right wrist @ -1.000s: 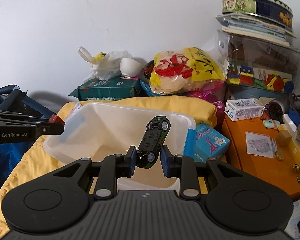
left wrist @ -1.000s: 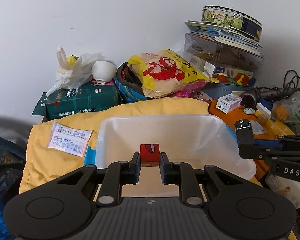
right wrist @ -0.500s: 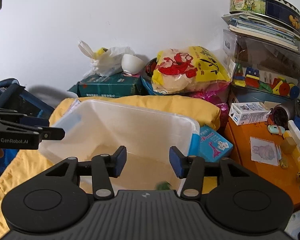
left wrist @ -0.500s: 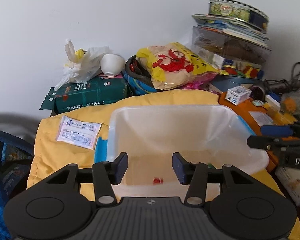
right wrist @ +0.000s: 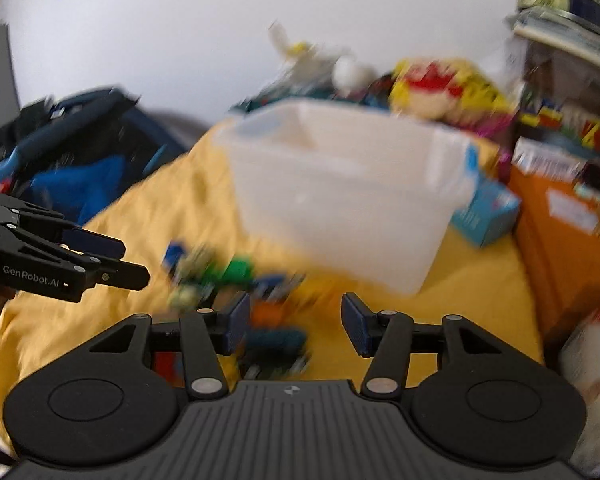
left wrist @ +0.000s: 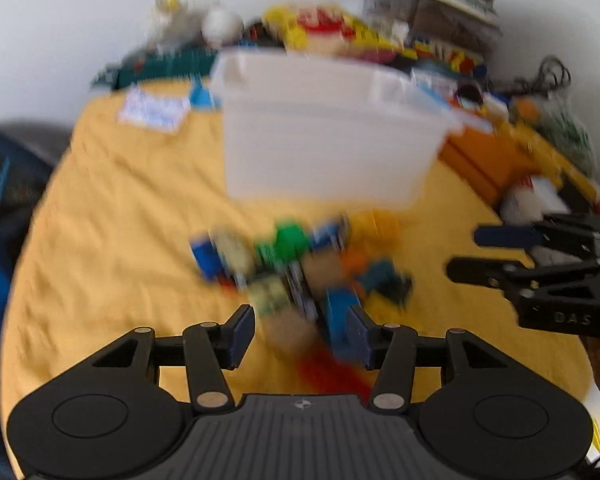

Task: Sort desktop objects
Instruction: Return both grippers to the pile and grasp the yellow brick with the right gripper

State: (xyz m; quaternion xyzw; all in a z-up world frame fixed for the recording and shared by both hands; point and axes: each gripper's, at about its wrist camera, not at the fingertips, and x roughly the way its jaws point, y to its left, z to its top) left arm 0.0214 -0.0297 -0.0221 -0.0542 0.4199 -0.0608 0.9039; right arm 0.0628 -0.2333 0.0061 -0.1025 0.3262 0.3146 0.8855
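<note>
Both views are motion-blurred. A pile of small toys (left wrist: 300, 264) in blue, green, orange and red lies on the yellow cloth (left wrist: 112, 248) in front of the white plastic bin (left wrist: 324, 136). My left gripper (left wrist: 300, 334) is open and empty just above the near side of the pile. My right gripper (right wrist: 294, 326) is open and empty over the same pile (right wrist: 236, 284), with the bin (right wrist: 348, 196) beyond it. Each gripper shows in the other's view: the right one (left wrist: 476, 252) and the left one (right wrist: 134, 264).
Behind the bin stand a yellow snack bag (left wrist: 324, 28), a green box (left wrist: 164, 66), a white bag and stacked boxes with a round tin (right wrist: 564, 0). An orange surface (right wrist: 568, 232) lies to the right, a blue bag (right wrist: 72, 160) to the left.
Both grippers let go of the red block and the toy car over the bin, opened, then pulled back and down to the toy pile in front of the bin.
</note>
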